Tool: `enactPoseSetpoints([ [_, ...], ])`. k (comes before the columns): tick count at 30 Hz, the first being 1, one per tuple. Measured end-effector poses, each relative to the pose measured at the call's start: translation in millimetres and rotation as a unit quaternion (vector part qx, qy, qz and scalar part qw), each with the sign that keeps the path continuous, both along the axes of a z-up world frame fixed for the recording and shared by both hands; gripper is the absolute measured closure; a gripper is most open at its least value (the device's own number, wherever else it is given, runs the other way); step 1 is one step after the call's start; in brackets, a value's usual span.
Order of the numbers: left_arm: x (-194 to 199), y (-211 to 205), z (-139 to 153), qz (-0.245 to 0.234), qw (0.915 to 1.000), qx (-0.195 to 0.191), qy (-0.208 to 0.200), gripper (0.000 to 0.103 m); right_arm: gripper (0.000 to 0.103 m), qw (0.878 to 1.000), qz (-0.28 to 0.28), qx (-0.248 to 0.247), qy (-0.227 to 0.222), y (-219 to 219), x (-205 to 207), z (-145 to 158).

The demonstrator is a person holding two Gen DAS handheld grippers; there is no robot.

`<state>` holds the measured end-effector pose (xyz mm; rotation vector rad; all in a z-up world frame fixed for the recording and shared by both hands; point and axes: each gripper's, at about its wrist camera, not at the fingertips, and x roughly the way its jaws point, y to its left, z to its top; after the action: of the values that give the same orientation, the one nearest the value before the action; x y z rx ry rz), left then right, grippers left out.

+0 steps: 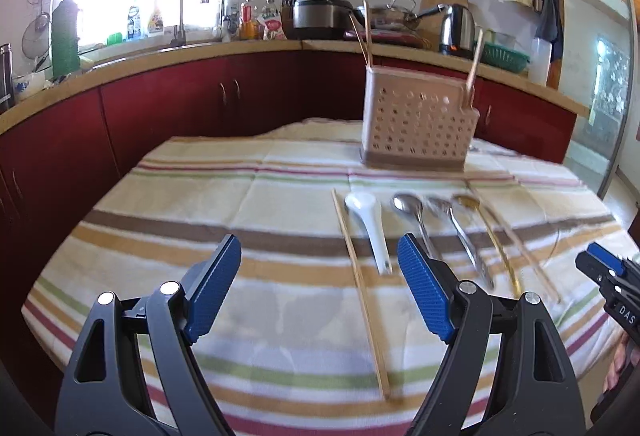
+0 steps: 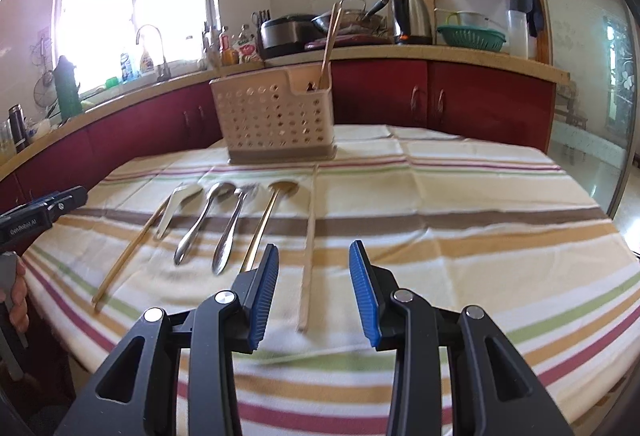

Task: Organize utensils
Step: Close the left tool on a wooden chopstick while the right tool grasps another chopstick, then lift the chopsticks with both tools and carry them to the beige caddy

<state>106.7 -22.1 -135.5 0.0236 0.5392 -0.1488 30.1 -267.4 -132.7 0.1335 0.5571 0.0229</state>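
Right claw [image 2: 314, 290] open, chopstick [image 2: 309, 248] lying between its fingers

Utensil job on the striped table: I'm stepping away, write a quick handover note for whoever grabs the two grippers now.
Left gripper: open, empty, above the cloth near the left chopstick.
Right gripper: open, empty, lined up over the right chopstick.
Holder stands at the back of the table; some chopsticks already stand in it.
Left to put away, lying in a row in front of it: left chopstick, white spoon, metal spoon, what looks like a fork, gold spoon, right chopstick.
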Motion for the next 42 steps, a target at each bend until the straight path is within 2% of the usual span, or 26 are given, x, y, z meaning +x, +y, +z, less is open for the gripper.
enactPoseSetpoints([
  [4,-12,-7,-21,-0.017,0.9994,0.002,0.029,0.024,0.073,1.0,0.01,0.0,0.024,6,-1,-14],
  [11,-21,-14,-46,-0.036,0.997,0.01,0.068,0.037,0.083,0.998,0.012,0.005,0.059,9,0,-33],
  [17,-19,-16,-58,-0.042,0.9946,0.003,0.095,0.047,0.087,0.998,0.009,0.0,0.058,9,-1,-34],
  [20,-18,-17,-59,-0.042,0.9948,0.008,0.093,0.048,0.09,0.998,0.008,0.001,0.057,8,-1,-34],
  [22,-18,-18,-59,-0.044,0.9947,0.006,0.092,0.053,0.093,0.998,0.009,0.002,0.057,8,-1,-34],
  [24,-19,-20,-59,-0.049,0.9945,0.01,0.092,0.062,0.094,0.998,0.011,0.002,0.057,9,-2,-34],
  [28,-26,-23,-59,-0.061,0.9938,0.017,0.091,0.073,0.096,0.998,0.013,0.005,0.058,9,-1,-34],
  [33,-30,-26,-59,-0.076,0.9928,0.019,0.091,0.093,0.096,0.998,0.016,0.004,0.053,10,-3,-32],
  [37,-30,-24,-56,-0.079,0.9918,0.016,0.099,0.094,0.096,0.999,0.014,0.0,0.035,10,-8,-22],
  [42,-32,-15,-40,-0.072,0.9939,0.01,0.084,0.095,0.096,1.0,0.009,-0.007,0.007,8,-16,-3],
])
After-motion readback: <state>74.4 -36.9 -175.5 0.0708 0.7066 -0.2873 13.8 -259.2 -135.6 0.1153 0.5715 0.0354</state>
